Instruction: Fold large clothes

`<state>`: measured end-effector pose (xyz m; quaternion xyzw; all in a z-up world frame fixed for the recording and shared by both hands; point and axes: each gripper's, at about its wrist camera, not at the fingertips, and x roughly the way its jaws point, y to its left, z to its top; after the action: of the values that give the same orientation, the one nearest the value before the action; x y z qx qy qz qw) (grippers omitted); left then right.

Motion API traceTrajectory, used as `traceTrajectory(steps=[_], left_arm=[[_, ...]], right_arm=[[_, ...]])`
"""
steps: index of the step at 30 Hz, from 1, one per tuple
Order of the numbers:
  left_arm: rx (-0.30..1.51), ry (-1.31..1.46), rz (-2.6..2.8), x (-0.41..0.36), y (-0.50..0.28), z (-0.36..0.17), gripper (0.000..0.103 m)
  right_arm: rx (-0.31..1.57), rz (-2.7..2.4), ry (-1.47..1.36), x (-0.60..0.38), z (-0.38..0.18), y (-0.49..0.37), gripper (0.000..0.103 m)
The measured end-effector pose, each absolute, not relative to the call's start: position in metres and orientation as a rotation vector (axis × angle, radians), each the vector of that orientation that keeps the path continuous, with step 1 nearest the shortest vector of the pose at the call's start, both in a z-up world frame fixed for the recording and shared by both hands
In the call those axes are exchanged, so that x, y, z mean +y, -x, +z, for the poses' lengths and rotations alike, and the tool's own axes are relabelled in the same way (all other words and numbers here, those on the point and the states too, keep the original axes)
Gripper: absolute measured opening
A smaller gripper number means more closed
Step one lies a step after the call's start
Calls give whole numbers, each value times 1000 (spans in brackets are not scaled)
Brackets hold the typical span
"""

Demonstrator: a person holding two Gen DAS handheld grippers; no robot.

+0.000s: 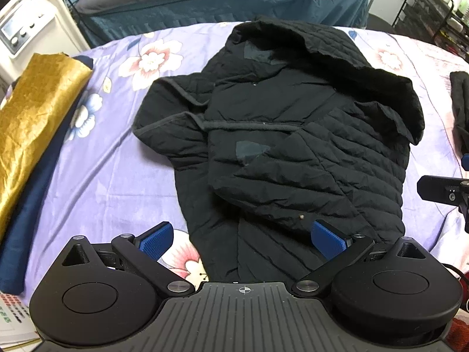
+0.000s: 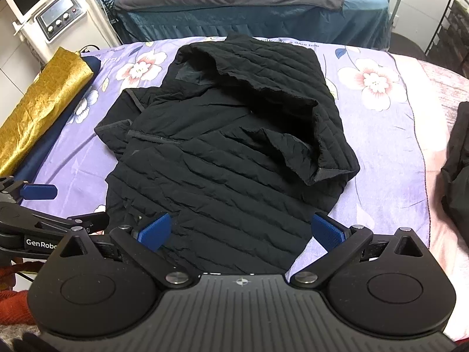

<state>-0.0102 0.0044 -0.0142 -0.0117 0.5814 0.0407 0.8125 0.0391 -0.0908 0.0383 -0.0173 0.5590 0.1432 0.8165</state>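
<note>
A black quilted hooded jacket (image 1: 293,146) lies on the floral purple bedsheet (image 1: 117,176), sleeves folded in over the body, hood at the far end. It also shows in the right wrist view (image 2: 228,158). My left gripper (image 1: 240,239) is open and empty, hovering over the jacket's near hem at its left side. My right gripper (image 2: 241,231) is open and empty over the near hem at its right side. The left gripper's blue fingertip (image 2: 39,191) shows at the left edge of the right wrist view.
A gold fabric bundle (image 1: 38,117) on dark blue cloth (image 1: 26,234) lies along the left of the bed. Another black garment (image 2: 457,170) sits at the right edge. A white machine (image 2: 58,14), a second bed (image 2: 249,8) and a wire rack (image 1: 433,8) stand behind.
</note>
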Motion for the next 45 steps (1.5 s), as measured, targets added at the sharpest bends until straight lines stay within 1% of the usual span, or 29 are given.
traceTrajectory(steps=[45], left_arm=[[1259, 55, 82, 3, 21, -17, 103]], right_arm=[[1218, 296, 24, -92, 32, -32, 102]])
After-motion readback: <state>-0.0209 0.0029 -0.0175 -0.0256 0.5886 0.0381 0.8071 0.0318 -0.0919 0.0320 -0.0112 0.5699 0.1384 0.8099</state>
